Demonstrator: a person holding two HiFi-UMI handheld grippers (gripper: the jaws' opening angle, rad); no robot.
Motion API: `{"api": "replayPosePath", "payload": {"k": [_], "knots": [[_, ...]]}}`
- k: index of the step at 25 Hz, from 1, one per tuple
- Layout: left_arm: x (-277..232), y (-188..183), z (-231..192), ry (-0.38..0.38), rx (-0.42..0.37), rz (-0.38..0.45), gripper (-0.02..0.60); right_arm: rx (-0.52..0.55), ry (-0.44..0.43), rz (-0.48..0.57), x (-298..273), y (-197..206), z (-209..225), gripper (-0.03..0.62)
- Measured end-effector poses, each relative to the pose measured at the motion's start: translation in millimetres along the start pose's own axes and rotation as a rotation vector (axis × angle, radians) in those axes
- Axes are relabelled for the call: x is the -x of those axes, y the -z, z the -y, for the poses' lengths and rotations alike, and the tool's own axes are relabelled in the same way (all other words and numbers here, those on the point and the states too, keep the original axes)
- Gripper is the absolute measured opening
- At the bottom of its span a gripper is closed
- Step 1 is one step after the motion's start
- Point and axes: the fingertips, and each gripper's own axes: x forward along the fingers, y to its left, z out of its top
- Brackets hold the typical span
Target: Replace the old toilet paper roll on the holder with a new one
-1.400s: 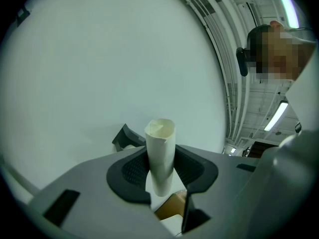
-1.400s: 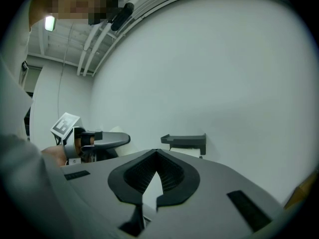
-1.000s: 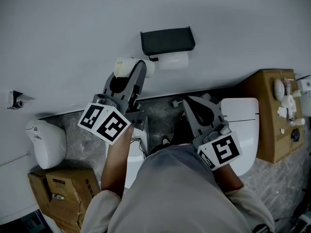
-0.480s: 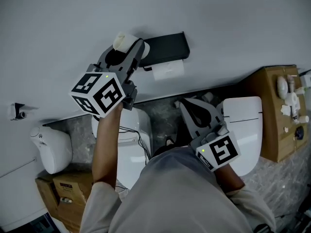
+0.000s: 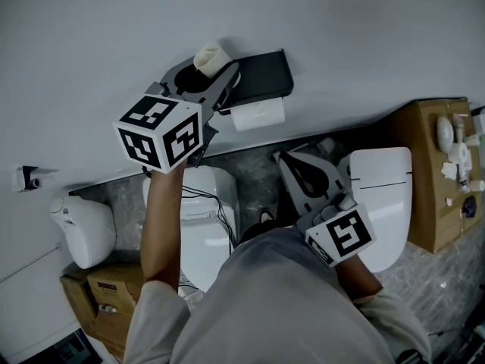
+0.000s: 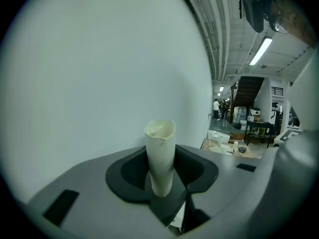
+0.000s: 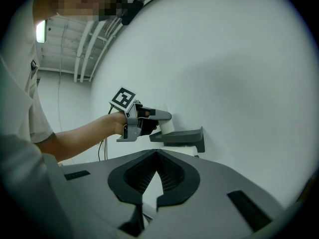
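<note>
My left gripper (image 5: 208, 73) is shut on a short whitish paper tube (image 5: 212, 57), which stands upright between the jaws in the left gripper view (image 6: 160, 156). It is held close to the white wall, just left of the black wall holder (image 5: 261, 74). A white toilet paper roll (image 5: 258, 114) hangs under the holder's shelf. My right gripper (image 5: 292, 160) is lower and to the right, shut with nothing in it (image 7: 157, 178). The right gripper view shows the left gripper (image 7: 144, 121) with the tube (image 7: 167, 126) beside the holder (image 7: 182, 137).
Below the holder stand two white toilets (image 5: 193, 226) (image 5: 383, 196) on a grey stone floor. A brown box (image 5: 432, 180) with small items on top is at the right. At the left are a white fixture (image 5: 83, 230) and a cardboard box (image 5: 106, 302).
My left gripper has carried the tube up and toward the wall, to the holder's left end, and rolled so the tube points up. The right gripper has shifted only a little.
</note>
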Motion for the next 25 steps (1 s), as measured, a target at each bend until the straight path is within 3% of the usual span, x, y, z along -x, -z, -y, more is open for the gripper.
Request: {"api": "replayPosePath", "payload": {"k": [10,21,25], "knots": [[-8.1,7.7,1.1,-0.031,-0.072,-0.038,0.14,-0.024,-0.007,0.002,-0.4,2.4,5.7,0.017],[-4.1,4.1,0.3,-0.034,-0.042,-0.014,0.15,-0.031,0.0,0.009,4.8,1.4,6.9,0.017],[-5.4,5.1,1.2,-0.032,-0.038,-0.023,0.183,-0.034,0.0,0.012,7.0,1.0,7.3,0.017]]}}
